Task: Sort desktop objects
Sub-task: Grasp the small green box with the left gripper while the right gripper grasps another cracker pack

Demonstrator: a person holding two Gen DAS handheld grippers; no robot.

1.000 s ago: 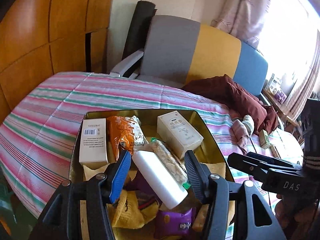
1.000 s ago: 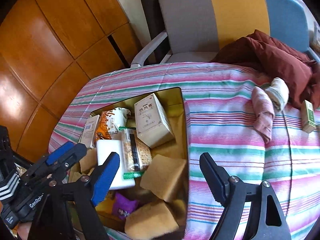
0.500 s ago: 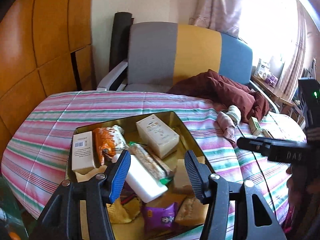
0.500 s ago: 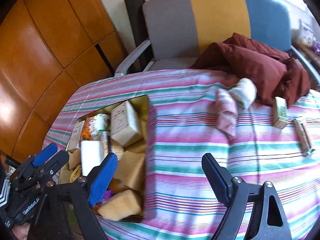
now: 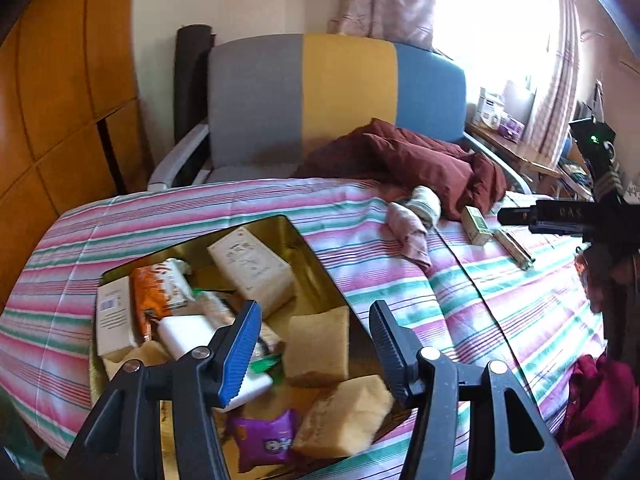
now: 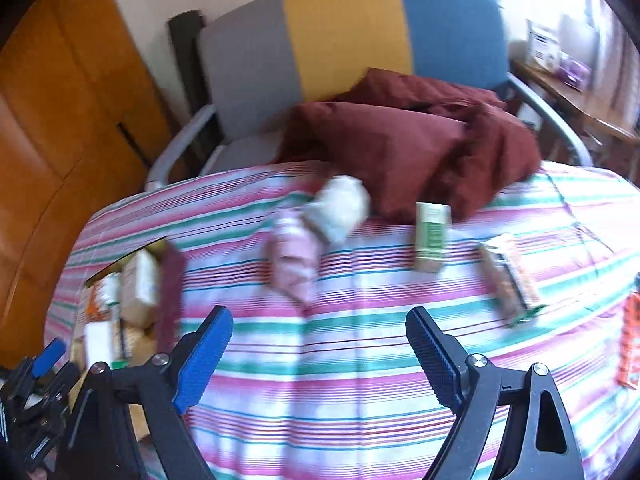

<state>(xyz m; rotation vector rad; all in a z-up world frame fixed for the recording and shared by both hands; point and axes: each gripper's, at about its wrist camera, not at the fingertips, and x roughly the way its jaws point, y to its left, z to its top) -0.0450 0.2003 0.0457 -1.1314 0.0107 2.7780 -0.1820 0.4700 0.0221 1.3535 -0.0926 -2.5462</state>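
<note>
A gold tin box [image 5: 316, 256] on the striped table holds a cream carton [image 5: 252, 266], an orange snack bag [image 5: 160, 292], a white bar [image 5: 188, 330], tan packets [image 5: 318, 344] and a purple pack [image 5: 268, 442]. My left gripper [image 5: 314, 346] is open and empty above the box's near right part. My right gripper [image 6: 320, 346] is open and empty over bare cloth. Ahead of it lie a green carton [image 6: 431, 236], a snack bar [image 6: 510, 280], and rolled socks [image 6: 340, 208] beside a pink cloth [image 6: 294, 256]. The box [image 6: 120, 300] is at far left.
A maroon garment [image 6: 404, 140] spills from the grey, yellow and blue chair [image 5: 336, 92] onto the table's far edge. An orange pack [image 6: 632, 344] lies at the right edge. Wood panelling [image 5: 60, 80] is on the left. The right gripper also shows in the left wrist view [image 5: 560, 216].
Both grippers have pulled back and swung right, away from the box. The white bar that lay between my left fingers now lies in the box. The right view now faces the loose items.
</note>
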